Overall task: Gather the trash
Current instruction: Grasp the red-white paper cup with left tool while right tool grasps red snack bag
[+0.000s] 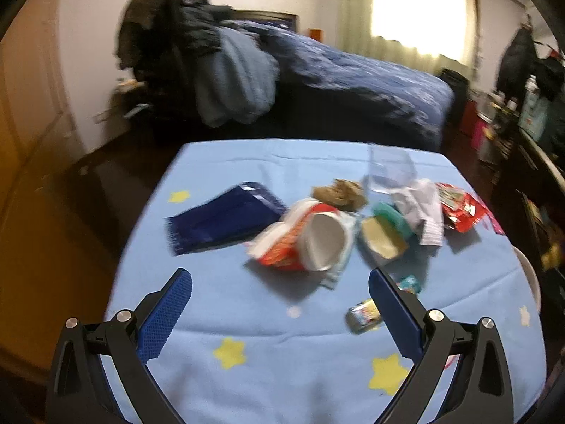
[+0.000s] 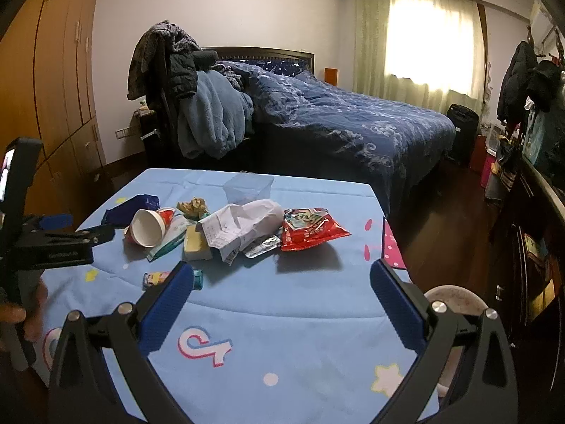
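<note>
Trash lies in a heap on the blue star-print tablecloth (image 1: pixel 268 321) (image 2: pixel 289 321). A tipped red and white paper cup (image 1: pixel 317 240) (image 2: pixel 148 226) sits beside a dark blue pouch (image 1: pixel 222 219) (image 2: pixel 129 210), a yellow sponge (image 1: pixel 379 238) (image 2: pixel 196 243), crumpled white paper (image 1: pixel 422 205) (image 2: pixel 243 222), a red snack bag (image 1: pixel 462 210) (image 2: pixel 310 229) and a brown wad (image 1: pixel 339 192) (image 2: pixel 192 206). Small wrappers (image 1: pixel 363 316) (image 2: pixel 157 278) lie nearest. My left gripper (image 1: pixel 280 288) hangs open before the cup, empty. My right gripper (image 2: pixel 280 279) is open and empty, short of the snack bag.
A clear plastic container (image 2: pixel 249 185) (image 1: pixel 388 171) stands at the table's far side. Behind it is a bed (image 2: pixel 346 127) with a blue quilt and a chair piled with clothes (image 2: pixel 190 106). A wardrobe (image 2: pixel 53 88) lines the left wall, and a white stool (image 2: pixel 455 300) stands right of the table.
</note>
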A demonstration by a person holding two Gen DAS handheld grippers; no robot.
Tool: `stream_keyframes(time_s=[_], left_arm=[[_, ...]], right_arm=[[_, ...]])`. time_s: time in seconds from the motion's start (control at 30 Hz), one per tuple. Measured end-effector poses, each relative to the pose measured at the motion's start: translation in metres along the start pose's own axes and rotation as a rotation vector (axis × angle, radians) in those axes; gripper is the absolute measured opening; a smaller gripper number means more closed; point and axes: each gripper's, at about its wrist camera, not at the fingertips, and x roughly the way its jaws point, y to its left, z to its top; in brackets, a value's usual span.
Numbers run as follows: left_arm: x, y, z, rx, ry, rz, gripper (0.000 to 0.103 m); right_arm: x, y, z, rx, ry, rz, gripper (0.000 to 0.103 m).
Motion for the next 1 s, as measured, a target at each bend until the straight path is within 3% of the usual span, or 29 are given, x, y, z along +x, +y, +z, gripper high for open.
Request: stream_keyframes(time_s=[0.1, 0.17, 0.23, 0.53, 0.67, 0.77, 0.9, 1.0], left_arm=[[0.018, -0.007, 0.004, 0.047, 0.041, -0.072, 0.100], [0.029, -0.007, 0.005, 0.045, 0.069, -0.149, 0.099], [0.038, -0.005, 0.007, 0.032, 0.087, -0.176, 0.099], [0.068, 0.007, 0.019, 0.008, 0.112, -0.096, 0.099], [0.072, 0.007, 0.015, 0.014, 0.116, -0.091, 0.086], [0.077, 0.007, 0.014, 0.004, 0.129, -0.092, 0.084], [0.080, 0.009, 0.017, 0.004, 0.123, -0.095, 0.084], [0.081, 0.007, 0.017, 0.009, 0.118, -0.090, 0.084]], right_arm=[[0.006, -0.004, 0.000, 0.004, 0.009, -0.008, 0.100], [0.008, -0.007, -0.001, 0.009, 0.012, -0.009, 0.100], [0.010, -0.009, -0.001, 0.014, 0.015, -0.010, 0.100], [0.030, -0.016, 0.009, 0.007, 0.031, 0.016, 0.100], [0.056, -0.026, 0.018, 0.060, 0.096, 0.100, 0.100], [0.076, -0.040, 0.023, 0.098, 0.130, 0.122, 0.100], [0.112, -0.053, 0.029, 0.092, 0.201, 0.115, 0.100], [0.143, -0.058, 0.036, 0.045, 0.223, 0.065, 0.100]])
